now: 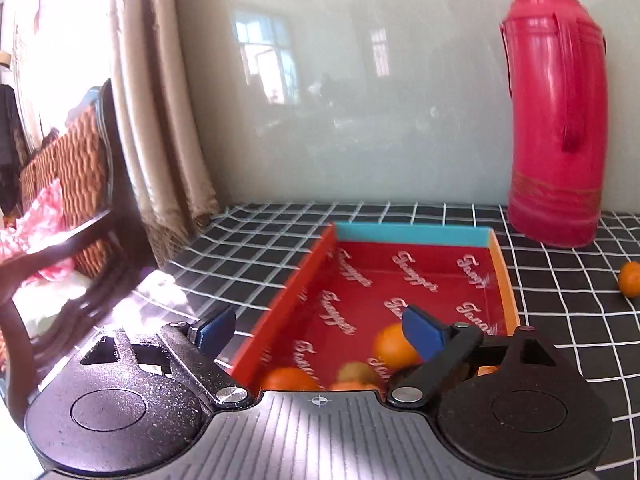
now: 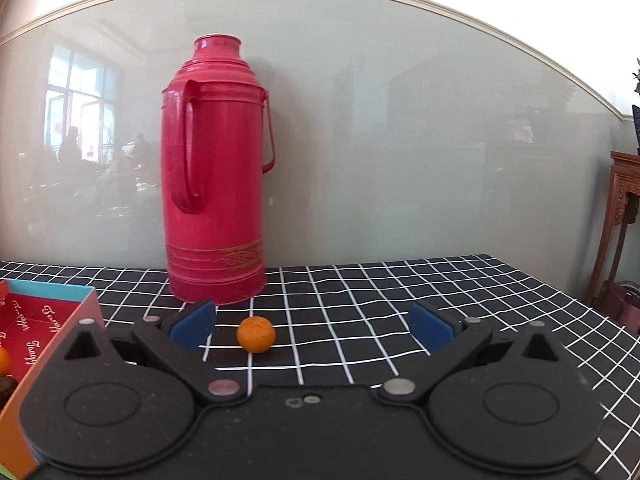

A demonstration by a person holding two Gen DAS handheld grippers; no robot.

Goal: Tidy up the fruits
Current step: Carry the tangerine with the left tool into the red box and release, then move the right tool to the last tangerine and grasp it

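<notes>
In the left wrist view, a wooden chair (image 1: 68, 184) with a woven back stands at the far left of the frame, and a beige curtain (image 1: 160, 120) hangs next to it. The table (image 1: 248, 240) has a black cloth with white squares. Low in the middle sits a red box (image 1: 400, 276) with a blue far wall and white writing on its floor. The left tongs (image 1: 320, 334) hang over the near end of the box. They are wide open and hold nothing. Under them, at the bottom of the box, lie the fruits: one orange (image 1: 394, 346) close to the right blue pad, another orange (image 1: 286, 379) lower left, and a small greenish fruit (image 1: 356, 372) between them, a bit blurry. At the upper right stands a tall red flask (image 1: 556, 120), upright on the table. At the far right edge a lone orange (image 1: 630, 279) lies on the cloth, outside the box.

In the right wrist view, the corner of the red box (image 2: 60, 308) shows at the lower left. The red flask (image 2: 216, 168) stands left of the middle. In front of it, apart from it, a small orange (image 2: 256, 334) lies on the table (image 2: 440, 292). The right tongs (image 2: 312, 326) are wide open and empty, and the orange sits between the blue pads, nearer the left one, touching neither. A brown wooden stand (image 2: 624, 208) is at the far right.
</notes>
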